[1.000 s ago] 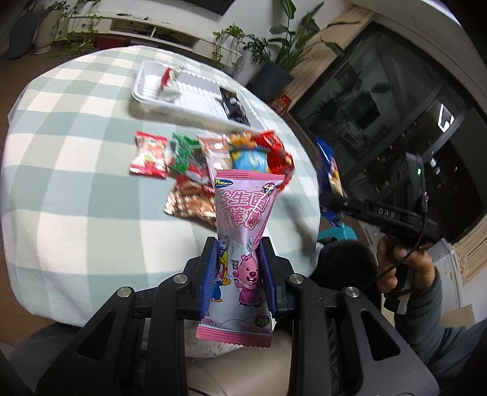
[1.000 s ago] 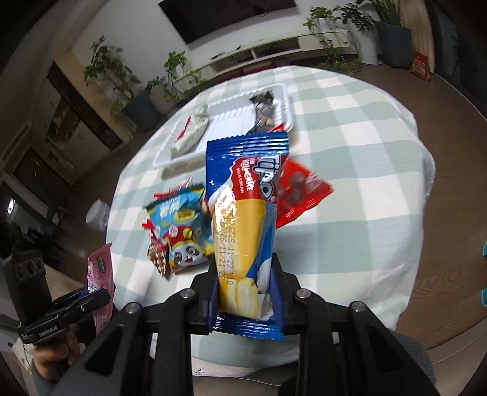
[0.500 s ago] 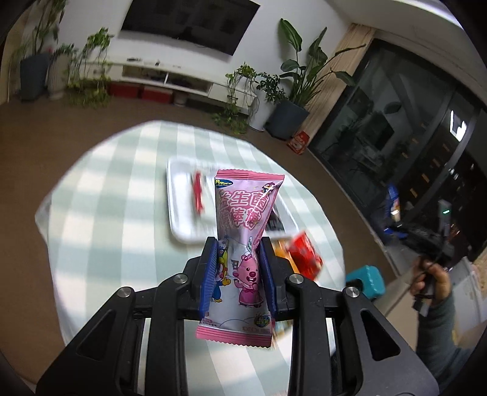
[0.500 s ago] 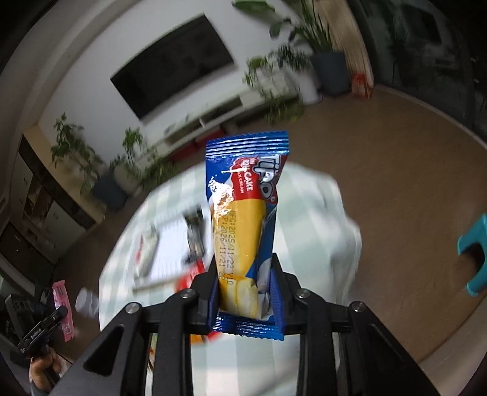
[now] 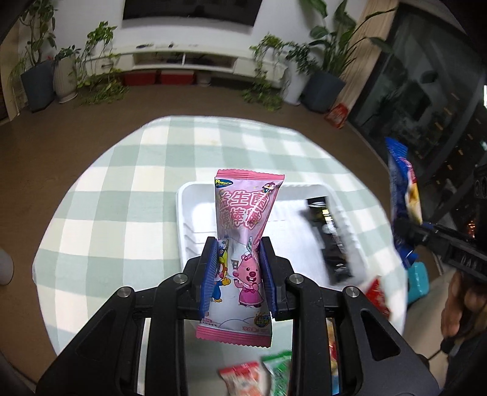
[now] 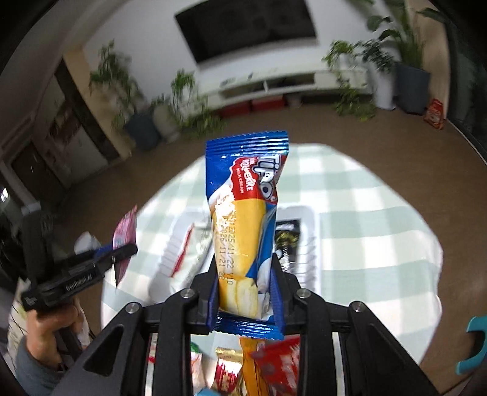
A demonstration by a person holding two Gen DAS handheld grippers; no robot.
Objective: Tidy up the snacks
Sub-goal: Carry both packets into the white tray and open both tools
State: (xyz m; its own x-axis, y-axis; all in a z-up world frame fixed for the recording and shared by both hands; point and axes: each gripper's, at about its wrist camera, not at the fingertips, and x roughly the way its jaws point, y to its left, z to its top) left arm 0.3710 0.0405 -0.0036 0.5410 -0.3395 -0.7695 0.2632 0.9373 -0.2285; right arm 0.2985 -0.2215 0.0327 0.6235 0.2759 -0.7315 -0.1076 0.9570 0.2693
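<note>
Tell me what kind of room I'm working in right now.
Most likely a home living room. A wall-mounted TV hangs above a low white media console, potted plants line the wall, and the snacks sit on a round table with a green checked cloth.

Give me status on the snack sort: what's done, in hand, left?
Done: a black packet and a red-and-white packet lie in the white tray.
In hand: left hand-held gripper clamps the pink snack; right hand-held gripper clamps the blue cake roll. Both are above the table.
Left: loose packets near the table's near edge.
</note>
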